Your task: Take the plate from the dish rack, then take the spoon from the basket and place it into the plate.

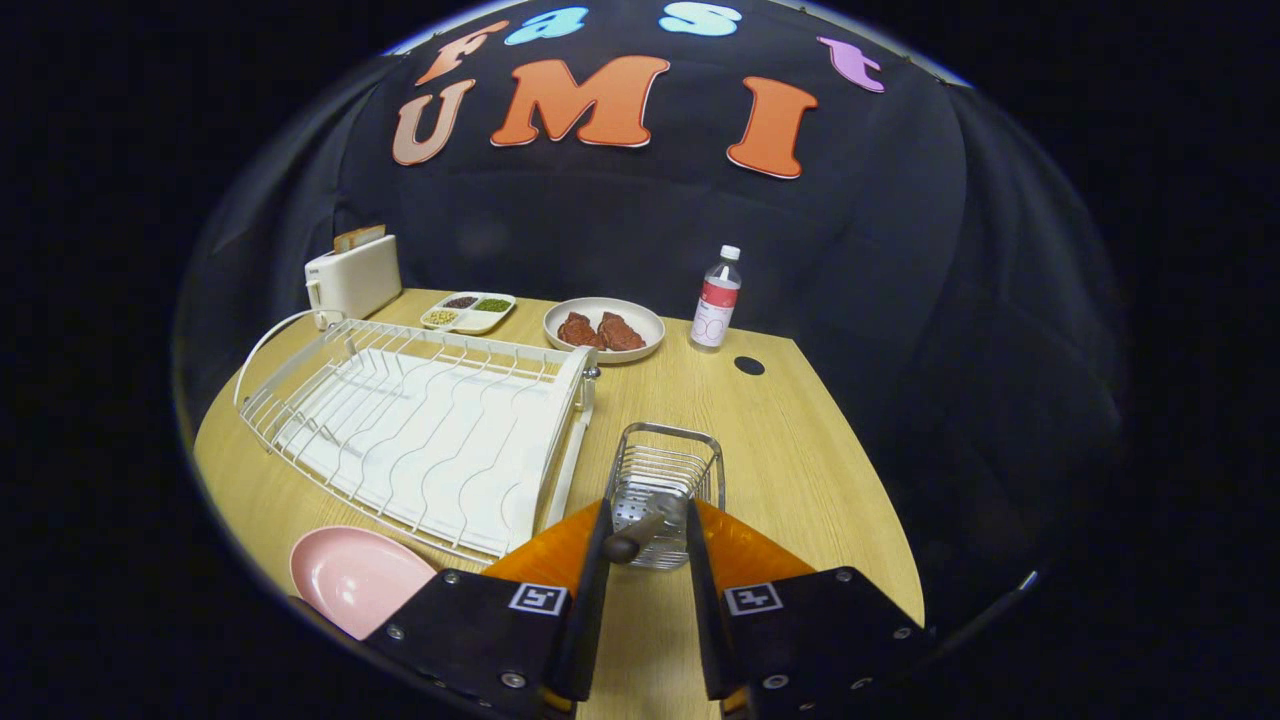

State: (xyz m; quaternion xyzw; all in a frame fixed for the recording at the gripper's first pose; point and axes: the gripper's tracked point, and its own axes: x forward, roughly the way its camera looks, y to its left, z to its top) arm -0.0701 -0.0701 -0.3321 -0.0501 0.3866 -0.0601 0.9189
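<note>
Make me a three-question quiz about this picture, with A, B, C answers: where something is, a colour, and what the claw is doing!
1. Where is the pink plate?
A. standing in the dish rack
B. on the table in front of the dish rack
C. beside the water bottle

2. What colour is the toaster?
A. red
B. black
C. white

3. What is the claw doing?
A. squeezing the water bottle
B. open, with the spoon handle between its fingers, at the wire basket
C. shut on the pink plate

Answers: 1 B, the plate lies flat on the wood, by the rack's near edge. 2 C, its body is white. 3 B, gaps show beside the handle.
</note>
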